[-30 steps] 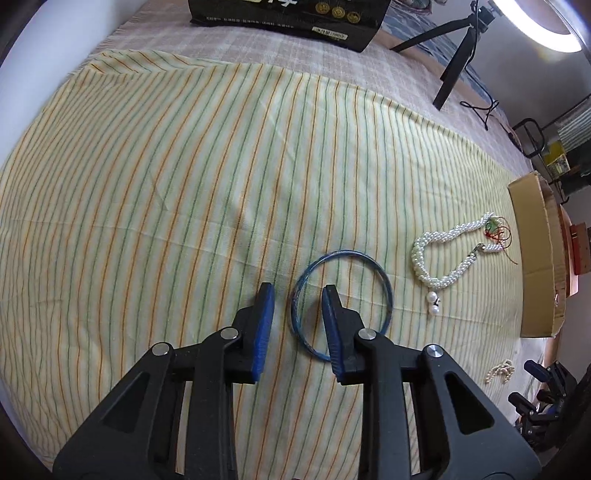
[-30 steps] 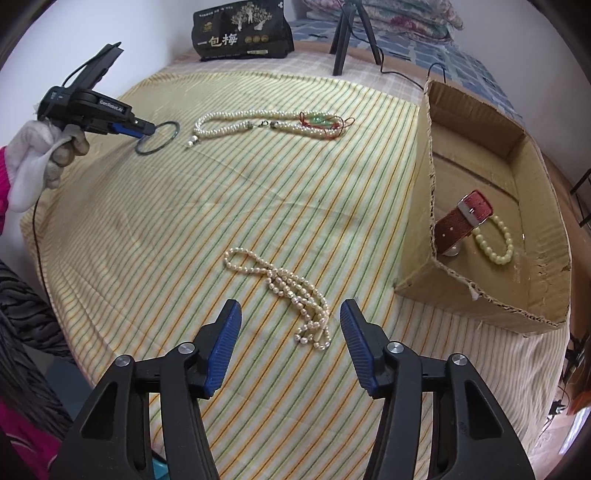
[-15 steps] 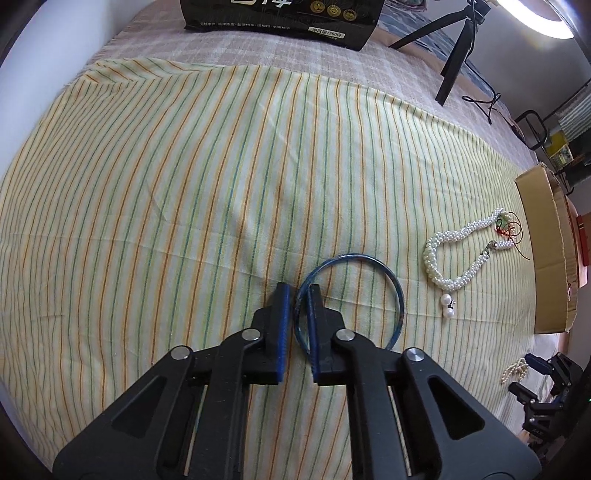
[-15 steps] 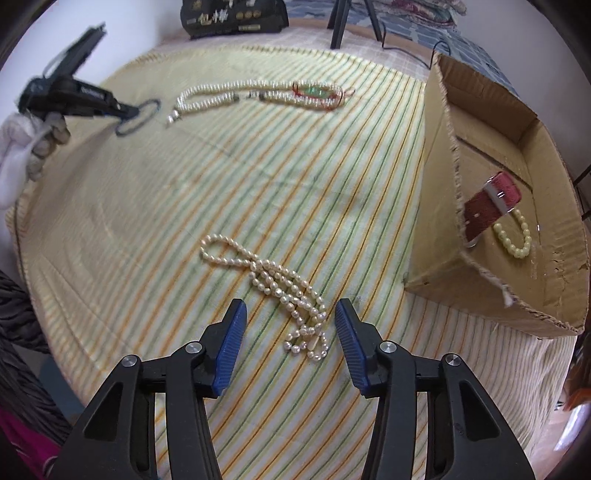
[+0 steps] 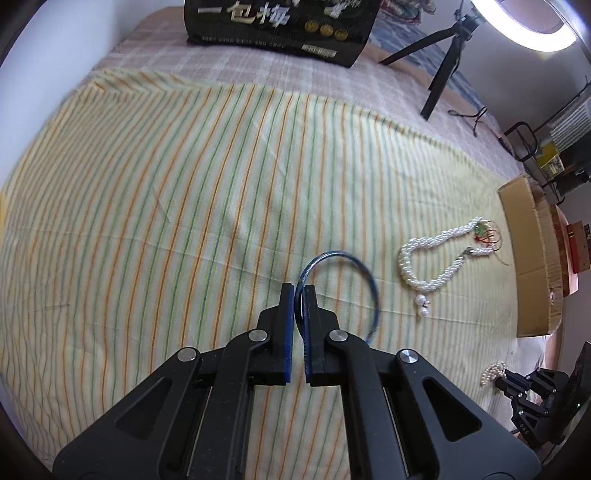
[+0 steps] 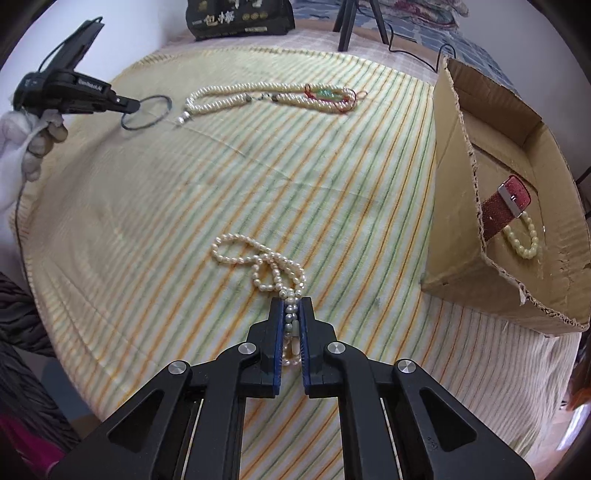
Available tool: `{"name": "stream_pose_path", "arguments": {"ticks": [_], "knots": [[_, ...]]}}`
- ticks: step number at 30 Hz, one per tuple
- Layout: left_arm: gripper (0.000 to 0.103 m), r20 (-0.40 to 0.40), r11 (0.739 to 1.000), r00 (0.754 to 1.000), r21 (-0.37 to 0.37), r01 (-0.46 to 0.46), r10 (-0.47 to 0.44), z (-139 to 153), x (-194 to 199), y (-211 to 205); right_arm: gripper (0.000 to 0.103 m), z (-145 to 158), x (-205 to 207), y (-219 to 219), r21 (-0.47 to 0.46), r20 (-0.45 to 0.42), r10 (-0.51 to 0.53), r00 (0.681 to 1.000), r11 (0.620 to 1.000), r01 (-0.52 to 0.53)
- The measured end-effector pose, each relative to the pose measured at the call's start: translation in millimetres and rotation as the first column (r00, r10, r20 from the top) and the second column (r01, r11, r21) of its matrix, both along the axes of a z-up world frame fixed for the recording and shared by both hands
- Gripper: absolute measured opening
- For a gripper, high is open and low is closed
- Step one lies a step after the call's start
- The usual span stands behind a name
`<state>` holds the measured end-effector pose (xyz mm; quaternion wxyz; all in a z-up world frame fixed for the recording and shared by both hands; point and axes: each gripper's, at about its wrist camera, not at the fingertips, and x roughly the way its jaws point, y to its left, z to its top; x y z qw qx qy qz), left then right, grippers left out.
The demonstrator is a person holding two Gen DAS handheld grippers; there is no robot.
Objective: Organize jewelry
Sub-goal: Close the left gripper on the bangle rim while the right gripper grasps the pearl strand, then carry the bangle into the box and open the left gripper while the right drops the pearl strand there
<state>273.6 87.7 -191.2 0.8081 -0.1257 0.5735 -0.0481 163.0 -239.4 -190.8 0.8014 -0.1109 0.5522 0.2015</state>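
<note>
In the cardboard box point(image 6: 495, 110): watch strap point(image 6: 508, 205), bead bracelet point(image 6: 522, 240). Left gripper point(image 5: 300, 291) jaws clamped on bangle point(image 5: 354, 262), right gripper point(image 6: 291, 306) jaws just closed on pearl strand point(image 6: 258, 258); long necklace point(image 6: 269, 96) left.

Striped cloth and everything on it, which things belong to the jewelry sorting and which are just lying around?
Part of the job:
blue bangle
loose pearl strand
thick pearl necklace
cardboard box
red strap
pearl bracelet

Just lying about:
black packet
tripod
ring light
</note>
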Motion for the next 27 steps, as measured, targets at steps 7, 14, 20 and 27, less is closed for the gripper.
{"name": "stream_pose_path", "arguments": {"ticks": [7,14,20,27], "knots": [[0.001,0.063,0.999,0.998,-0.028,0.016,-0.014,28,-14,-6,0.006,30,-6,-4,0.094,0.061,-0.026,0.998,0.995,0.020],[0.001,0.123,0.997,0.992,-0.055,0.044,-0.037,53,-25,-21,0.006,65,-7,5,0.162,0.136,-0.042,0.990,0.987,0.019],[0.001,0.175,0.993,0.982,-0.085,0.086,-0.070,74,-35,-42,0.006,85,0,1,0.205,0.182,-0.072,0.981,0.978,0.034],[0.001,0.232,0.981,0.964,-0.108,0.159,-0.131,96,-45,-76,0.006,109,5,-13,0.257,0.234,-0.123,0.964,0.965,0.061]]}}
